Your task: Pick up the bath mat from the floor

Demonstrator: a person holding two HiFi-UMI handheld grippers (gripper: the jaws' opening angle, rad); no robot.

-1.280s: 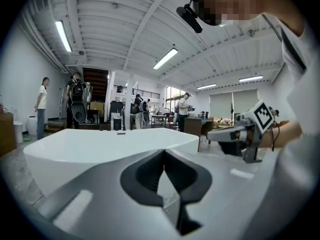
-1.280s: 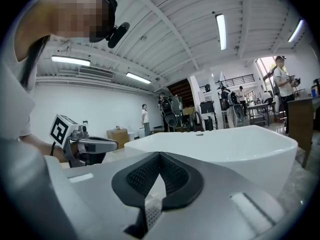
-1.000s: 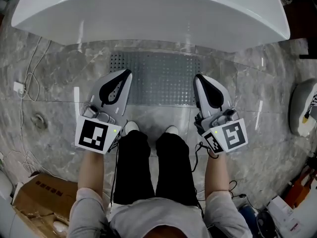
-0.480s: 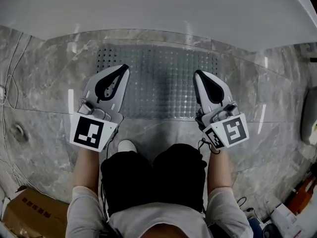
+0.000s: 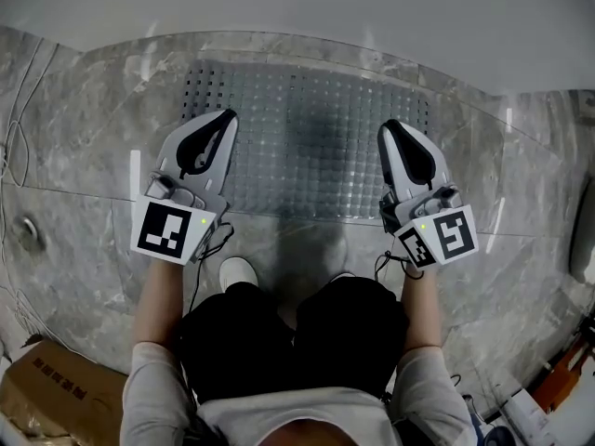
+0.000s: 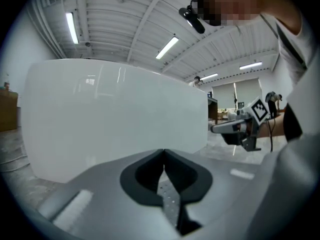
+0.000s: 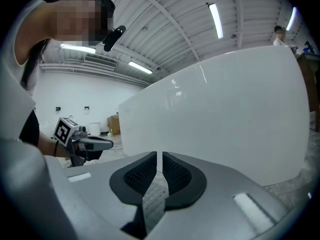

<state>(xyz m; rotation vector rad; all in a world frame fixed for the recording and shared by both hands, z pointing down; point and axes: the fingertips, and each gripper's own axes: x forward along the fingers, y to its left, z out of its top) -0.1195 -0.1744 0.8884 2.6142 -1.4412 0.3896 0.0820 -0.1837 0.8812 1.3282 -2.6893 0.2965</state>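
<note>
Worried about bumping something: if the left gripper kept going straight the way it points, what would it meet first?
Most likely the bathtub, whose white side wall fills the view past the left gripper and its shut tips. The bath mat lies below that line; the wall's distance is unclear.

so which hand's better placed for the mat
Right, slightly. Both hover over the bath mat, but the right gripper has just been opening its jaws, nothing between them; the left gripper has them shut.

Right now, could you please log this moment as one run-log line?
phase: reach | bath mat: flat on floor | left gripper: shut, empty, over mat | right gripper: jaws just opening, narrow gap, nothing between
</note>
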